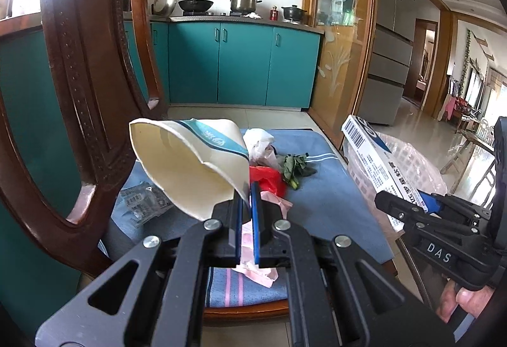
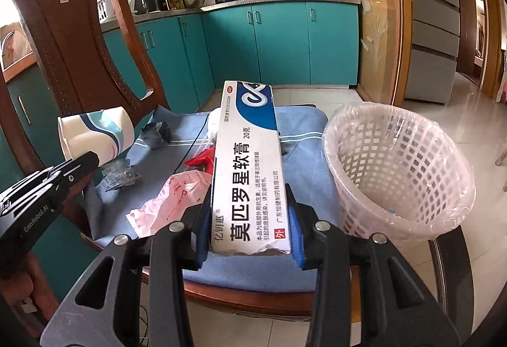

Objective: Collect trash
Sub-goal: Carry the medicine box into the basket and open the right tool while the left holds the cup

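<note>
The paper cup (image 1: pixel 190 163), crushed and lying on its side in the air with its mouth to the left, hangs over the left part of the chair seat; the left gripper (image 1: pixel 247 198) has its jaws pressed together on the thin wall near the cup's bottom. The long white and blue box (image 2: pixel 250 163) is held up over the middle of the seat, pointing away toward the far edge, and the right gripper (image 2: pixel 250 213) has its jaws part-way spread and clamped on the box's two long sides near its torn near end. In the left wrist view a thumb and finger (image 1: pixel 465 299) of the hand that carries the right gripper show at the lower right.

Below both, on the blue cushion (image 2: pixel 317 156), trash lies scattered: a pink wrapper (image 2: pixel 177 198) near the front, a red plastic scrap (image 1: pixel 269 180) just behind it, a crumpled clear plastic piece with a barcode (image 1: pixel 142 207) at the left, a white plastic bag (image 1: pixel 258 140) toward the far edge and a wilted green leaf (image 1: pixel 294 166) to the right of it. A dark crumpled wad (image 2: pixel 157 133) sits at the far left of the cushion.

Just right of the chair stands a white lattice basket (image 2: pixel 412 169) lined with a clear bag, its mouth open and tilted toward the seat. The carved wooden chair back (image 2: pixel 73 39) rises at the left, with teal kitchen cupboards (image 2: pixel 279 42) beyond
</note>
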Demonstrator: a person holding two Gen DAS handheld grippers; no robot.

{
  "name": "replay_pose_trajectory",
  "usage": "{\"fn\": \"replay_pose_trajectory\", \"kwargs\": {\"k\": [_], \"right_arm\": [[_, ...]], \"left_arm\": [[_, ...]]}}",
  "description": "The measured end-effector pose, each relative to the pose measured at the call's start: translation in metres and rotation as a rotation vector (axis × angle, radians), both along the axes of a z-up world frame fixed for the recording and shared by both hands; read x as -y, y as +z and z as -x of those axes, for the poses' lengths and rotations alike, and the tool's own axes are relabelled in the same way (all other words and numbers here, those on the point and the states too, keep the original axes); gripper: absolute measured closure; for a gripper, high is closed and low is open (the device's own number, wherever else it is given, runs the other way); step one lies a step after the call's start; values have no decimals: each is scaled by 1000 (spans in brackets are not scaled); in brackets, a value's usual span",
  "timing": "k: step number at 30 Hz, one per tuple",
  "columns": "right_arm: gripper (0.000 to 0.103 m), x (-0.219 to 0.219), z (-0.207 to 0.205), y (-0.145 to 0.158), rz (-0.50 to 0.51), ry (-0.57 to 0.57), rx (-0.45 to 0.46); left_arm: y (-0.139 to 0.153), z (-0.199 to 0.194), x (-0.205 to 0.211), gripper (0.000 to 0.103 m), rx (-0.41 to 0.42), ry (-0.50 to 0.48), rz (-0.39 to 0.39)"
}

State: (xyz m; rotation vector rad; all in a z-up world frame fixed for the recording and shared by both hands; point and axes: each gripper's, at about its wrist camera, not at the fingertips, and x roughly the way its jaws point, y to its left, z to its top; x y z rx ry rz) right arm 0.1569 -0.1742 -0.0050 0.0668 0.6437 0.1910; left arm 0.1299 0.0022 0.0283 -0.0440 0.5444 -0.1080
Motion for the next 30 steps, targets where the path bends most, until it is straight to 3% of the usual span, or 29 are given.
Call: {"fn": "replay_pose_trajectory", "kwargs": {"k": [30], "right_arm": [[63,-4,-1,-5,7,10,-9]], "left_arm": [[-1,-1,-3,97,-16,0,0]]}}
